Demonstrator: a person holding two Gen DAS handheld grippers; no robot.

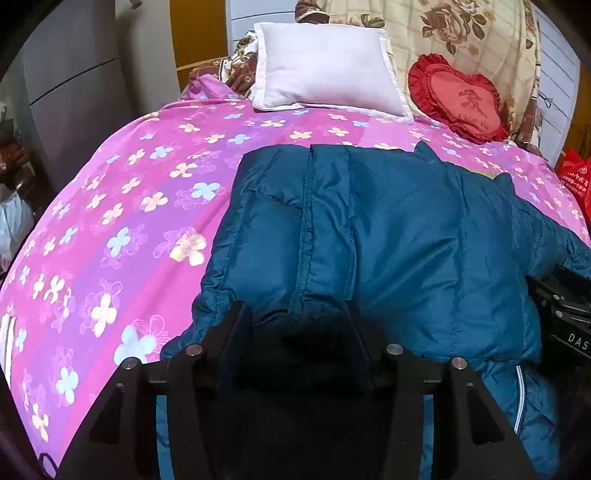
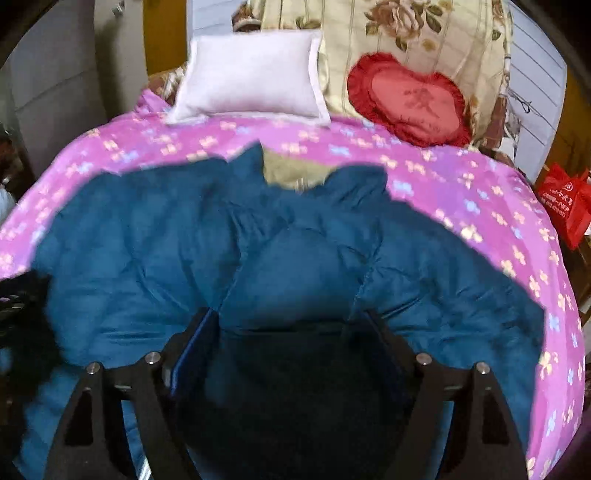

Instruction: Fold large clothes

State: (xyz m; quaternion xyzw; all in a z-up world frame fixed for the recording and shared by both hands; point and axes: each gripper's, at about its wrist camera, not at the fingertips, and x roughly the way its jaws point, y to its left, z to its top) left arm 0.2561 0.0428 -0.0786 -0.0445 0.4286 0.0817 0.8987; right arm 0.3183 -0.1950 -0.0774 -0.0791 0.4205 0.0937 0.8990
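Nearest the left wrist camera, the left gripper (image 1: 295, 314) has its two fingers spread wide, with the hem of the blue puffer jacket (image 1: 388, 229) bunched up between them; whether the pads actually pinch the fabric is hidden in the dark of the gap, so I cannot tell if it holds or merely straddles the cloth. The right gripper (image 2: 291, 321) shows the same picture in its own view: fingers set wide apart, a puffy fold of the jacket swelling between them. Both sit at the near edge of the garment, side by side, probably because a hem lifted at two points folds evenly toward the collar.

The jacket lies spread on the pink flowered bedspread (image 1: 122, 206), collar pointing away, its pale lining (image 2: 291, 170) showing at the open neck (the right view is blurred, so finer seams are lost). A zipper (image 1: 519, 391) runs down at the near right of the left view.

Farther off, a white pillow (image 1: 325, 66) and a red heart cushion (image 1: 461, 99) lean against a rose-print quilt (image 1: 461, 29) at the head of the bed, well clear of the jacket. A red bag (image 2: 565, 203) stands beside the bed.
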